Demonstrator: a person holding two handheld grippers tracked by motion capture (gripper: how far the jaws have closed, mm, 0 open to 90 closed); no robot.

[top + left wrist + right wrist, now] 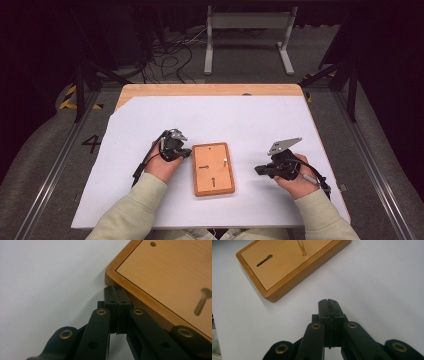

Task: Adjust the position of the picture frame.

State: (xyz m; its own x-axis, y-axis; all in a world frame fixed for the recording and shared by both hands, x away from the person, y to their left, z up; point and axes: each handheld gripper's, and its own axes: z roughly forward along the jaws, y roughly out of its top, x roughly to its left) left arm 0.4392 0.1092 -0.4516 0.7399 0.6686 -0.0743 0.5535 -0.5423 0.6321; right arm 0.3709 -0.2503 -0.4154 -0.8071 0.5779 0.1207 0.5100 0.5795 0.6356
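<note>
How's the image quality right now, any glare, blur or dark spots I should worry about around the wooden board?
High view: even light on the white table sheet, dark surroundings, soft detail on the wooden board. Left gripper view: the left hand-held gripper is sharp, its shadow darkening the board's edge. Right gripper view: the right hand-held gripper is sharp, the sheet is bright without harsh glare, and the board looks slightly soft.

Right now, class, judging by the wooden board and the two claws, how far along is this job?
Done: the wooden board lies flat on the white sheet, with one thin upright pin standing in it. In hand: nothing is gripped; the left claw, jaws shut, is at the board's side edge, while the right claw, also shut, is apart from it. Left: two keyhole slots are empty.
</note>
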